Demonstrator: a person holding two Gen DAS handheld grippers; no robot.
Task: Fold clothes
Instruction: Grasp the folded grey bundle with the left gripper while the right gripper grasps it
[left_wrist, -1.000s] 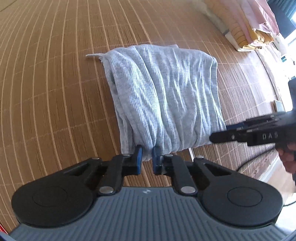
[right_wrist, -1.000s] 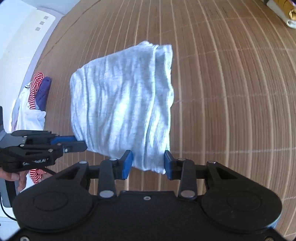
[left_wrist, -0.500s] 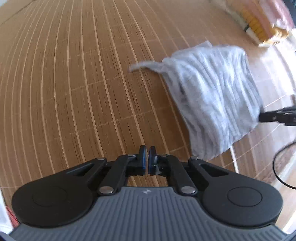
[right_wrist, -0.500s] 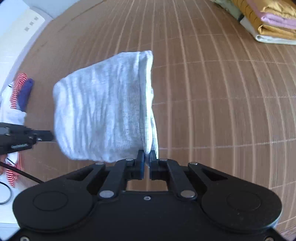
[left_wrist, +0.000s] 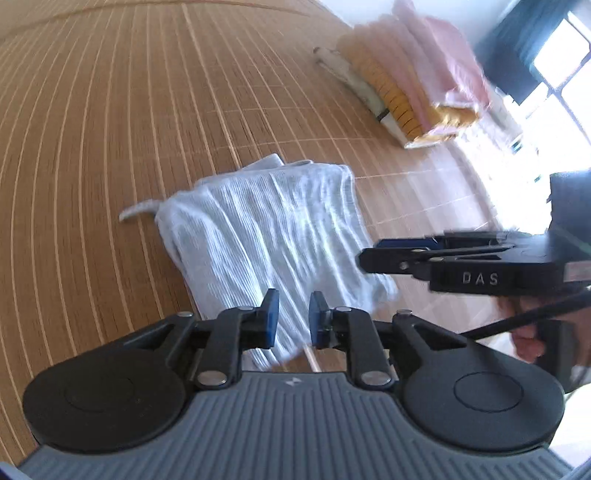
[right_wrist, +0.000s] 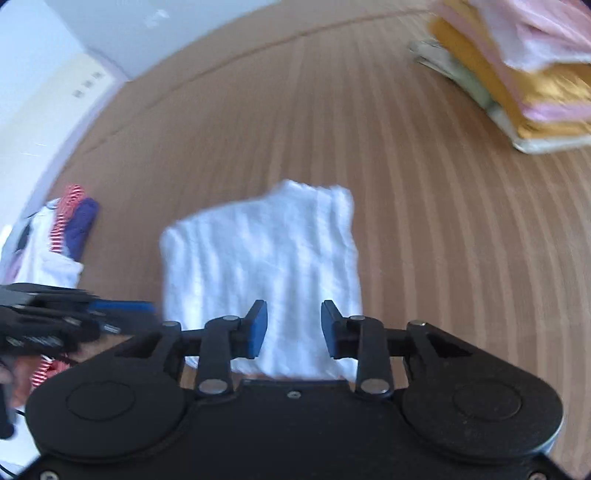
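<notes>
Bamboo mat (left_wrist: 110, 147): brown slats with pale seams; broad bare room to the left of and beyond the garment.
Grey ribbed garment (left_wrist: 266, 236): folded into a rough rectangle, lying flat mid-mat; a thin strip (left_wrist: 138, 210) trails from its far-left corner.
Left gripper (left_wrist: 291, 319): blue pads parted, nothing between them, at the garment's near edge.
Right gripper (right_wrist: 290, 326): jaws spread wide, empty, over the near edge; motion blur hides any contact.
Writing: "DAS" on the right gripper's side in the left view.
Folded stack (left_wrist: 417, 88): yellow, pink and cream, far right, well apart.
Unfolded pile (right_wrist: 62, 229): red-striped, purple, white, at the mat's left edge.
Hand (left_wrist: 532, 332): grips the right tool's handle.
</notes>
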